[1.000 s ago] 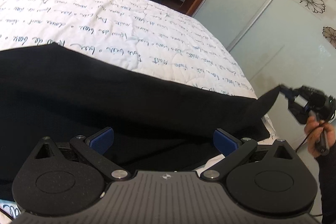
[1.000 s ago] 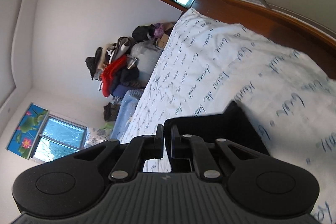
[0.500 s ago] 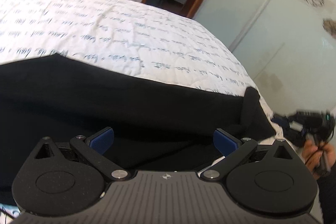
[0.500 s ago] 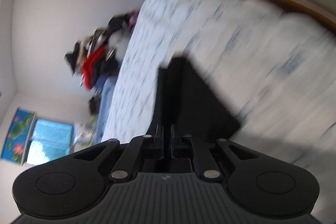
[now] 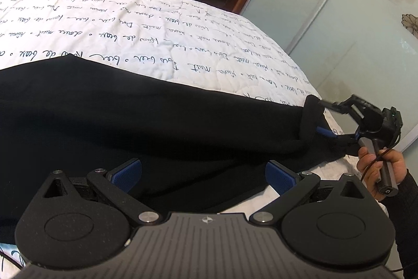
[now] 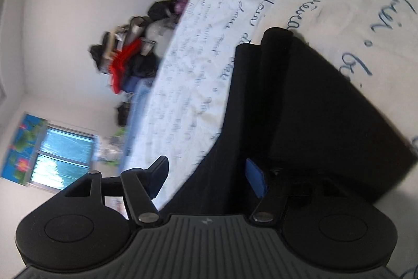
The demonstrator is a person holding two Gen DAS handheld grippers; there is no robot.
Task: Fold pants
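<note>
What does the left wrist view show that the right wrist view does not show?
Only the left wrist view shows the open left hand-held gripper, the frosted glass wardrobe door with flower prints and the person's right hand. Only the right wrist view shows the window. Both show the black fabric pants, the white quilt with blue writing and the open right hand-held gripper.
</note>
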